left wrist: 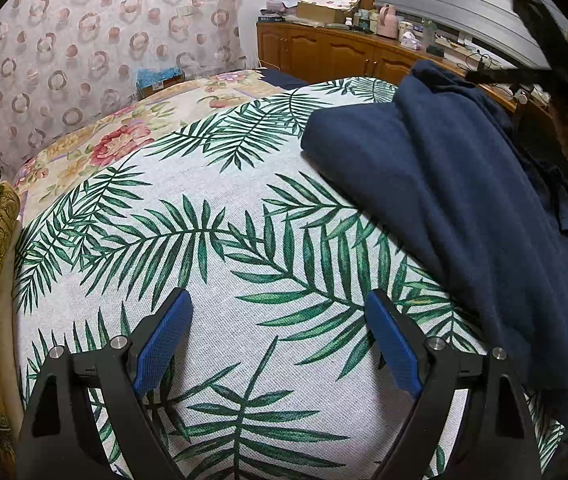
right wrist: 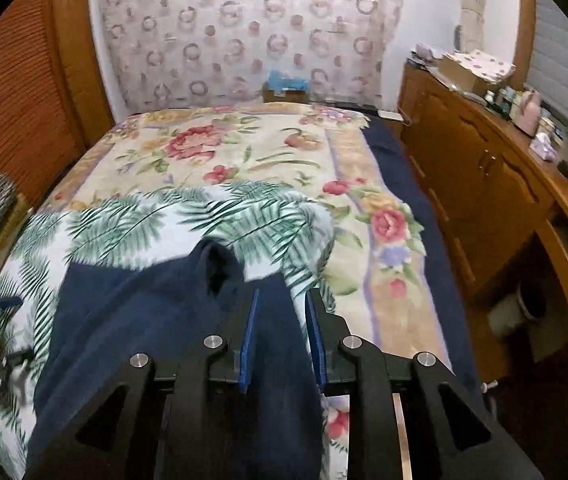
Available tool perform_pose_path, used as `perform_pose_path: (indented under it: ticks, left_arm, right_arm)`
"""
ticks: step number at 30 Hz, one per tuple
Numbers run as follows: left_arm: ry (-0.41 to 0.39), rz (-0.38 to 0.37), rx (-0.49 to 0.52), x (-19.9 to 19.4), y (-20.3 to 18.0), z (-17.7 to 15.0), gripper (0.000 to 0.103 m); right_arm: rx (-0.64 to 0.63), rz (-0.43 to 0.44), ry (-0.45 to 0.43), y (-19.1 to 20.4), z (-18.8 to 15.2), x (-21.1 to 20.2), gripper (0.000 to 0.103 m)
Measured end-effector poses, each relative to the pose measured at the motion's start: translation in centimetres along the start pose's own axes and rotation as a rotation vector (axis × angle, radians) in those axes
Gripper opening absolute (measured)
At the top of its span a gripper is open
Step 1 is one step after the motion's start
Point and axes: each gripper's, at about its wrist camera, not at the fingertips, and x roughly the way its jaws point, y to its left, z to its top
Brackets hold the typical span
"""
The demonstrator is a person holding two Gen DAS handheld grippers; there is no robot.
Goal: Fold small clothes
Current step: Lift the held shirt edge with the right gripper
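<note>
Navy garment (left wrist: 463, 200) lies right of left gripper (left wrist: 280, 320), long axis running away; jaws wide, empty. Right gripper (right wrist: 282, 308) nearer: jaws narrow, fabric pinched.

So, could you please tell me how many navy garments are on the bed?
1 that I can make out: the navy garment lies on the palm-leaf cloth, one part pinched in the right gripper. Others may be hidden in its folds.
</note>
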Motion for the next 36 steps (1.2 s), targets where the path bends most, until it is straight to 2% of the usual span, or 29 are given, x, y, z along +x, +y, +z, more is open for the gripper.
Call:
perform_pose_path:
  ticks: [2, 3, 4, 5, 10, 13, 17, 18, 19, 21, 25, 28, 32, 33, 36]
  left_arm:
    - [0.000, 0.001, 0.000, 0.0, 0.0, 0.0, 0.089]
    - [0.000, 0.002, 0.000, 0.0, 0.0, 0.1, 0.089]
    - [-0.001, 0.002, 0.001, 0.0, -0.1, 0.1, 0.089]
    - [0.000, 0.001, -0.001, 0.1, 0.0, 0.1, 0.089]
    - [-0.004, 0.039, -0.028, -0.7, -0.4, 0.0, 0.089]
    - [-0.071, 0.013, -0.050, -3.0, -1.2, 0.2, 0.089]
    - [-0.119, -0.004, -0.050, -5.2, -3.3, 0.6, 0.089]
    - [-0.124, -0.004, -0.044, -5.5, -3.8, 0.7, 0.089]
    - [-0.129, -0.003, -0.038, -5.8, -4.5, 0.7, 0.089]
    - [-0.135, -0.006, -0.036, -6.1, -5.5, 0.6, 0.089]
    - [-0.131, -0.018, -0.047, -6.8, -7.4, -0.2, 0.089]
    - [-0.127, -0.029, -0.044, -7.0, -8.9, -0.8, 0.089]
    - [-0.108, -0.034, -0.022, -7.0, -11.1, -2.0, 0.089]
    - [-0.104, -0.038, -0.021, -7.0, -11.6, -2.3, 0.089]
    - [-0.091, -0.043, -0.027, -7.1, -12.5, -3.3, 0.089]
  right_arm:
    - [-0.020, 0.025, 0.007, 0.8, -1.0, -0.7, 0.036]
    - [-0.028, 0.037, 0.012, 0.8, -1.4, -1.1, 0.047]
    - [-0.037, 0.049, 0.016, 1.0, -2.2, -1.5, 0.053]
    - [-0.046, 0.053, 0.020, 1.1, -2.9, -1.8, 0.053]
    - [-0.077, 0.069, 0.078, 0.6, -6.4, -3.8, 0.053]
    - [-0.071, 0.067, 0.093, -0.7, -8.0, -4.7, 0.053]
    - [-0.023, 0.082, 0.119, -1.6, -9.4, -5.6, 0.052]
    - [-0.021, 0.092, 0.115, -1.8, -9.9, -5.8, 0.039]
    - [-0.023, 0.112, 0.108, -1.9, -10.1, -6.2, 0.018]
    - [-0.033, 0.123, 0.058, -1.9, -10.5, -7.5, 0.010]
    - [-0.008, 0.118, -0.046, -2.9, -11.3, -11.5, 0.008]
    - [0.016, 0.099, -0.037, -3.7, -12.9, -12.8, 0.008]
    - [0.052, 0.067, -0.019, -4.0, -14.4, -12.1, 0.008]
    - [0.066, 0.066, -0.025, -4.1, -14.3, -11.9, 0.010]
    - [0.082, 0.046, -0.057, -3.4, -13.9, -11.9, 0.028]
